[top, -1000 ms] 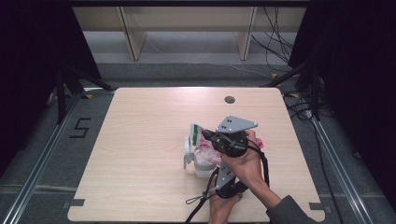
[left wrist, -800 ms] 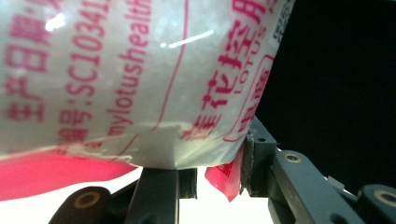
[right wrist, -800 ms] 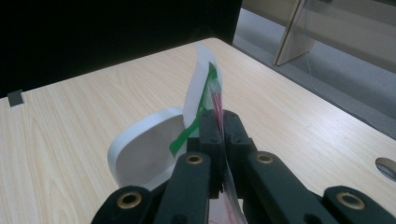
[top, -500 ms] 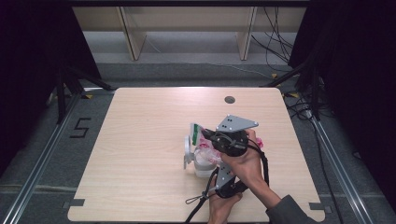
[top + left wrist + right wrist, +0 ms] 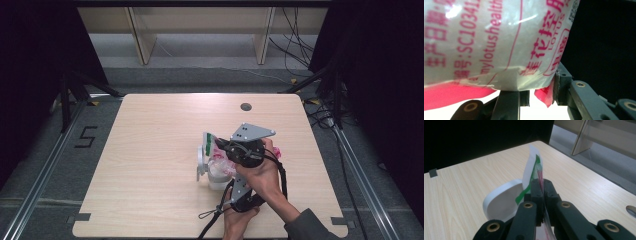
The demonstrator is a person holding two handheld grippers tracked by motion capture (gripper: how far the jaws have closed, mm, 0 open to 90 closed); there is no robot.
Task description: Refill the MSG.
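A pale wooden table (image 5: 150, 165) seen from above, with a person's two hands coming in at the six o'clock edge, each holding a black two-jaw gripper. Just right of the table's centre stands a small white plastic container (image 5: 212, 175) with its round white lid (image 5: 499, 203) hinged open toward nine o'clock. Over it is a clear plastic bag printed with pink lettering (image 5: 491, 42), crumpled between the two grippers.

The right gripper (image 5: 222, 145), topped by a grey three-cornered plate, points toward ten o'clock. In the right gripper view its jaws are pressed together, pinching the thin top edge of the bag, where a white and green strip (image 5: 532, 170) stands upright above the jaw tips.

The left gripper (image 5: 235, 182) lies nearer the six o'clock edge and points toward twelve o'clock. In the left gripper view its jaws stand partly apart with the bag's pink bottom edge between them, one pad pressing against a pink corner.

A small dark round hole (image 5: 245, 106) sits in the table near twelve o'clock.
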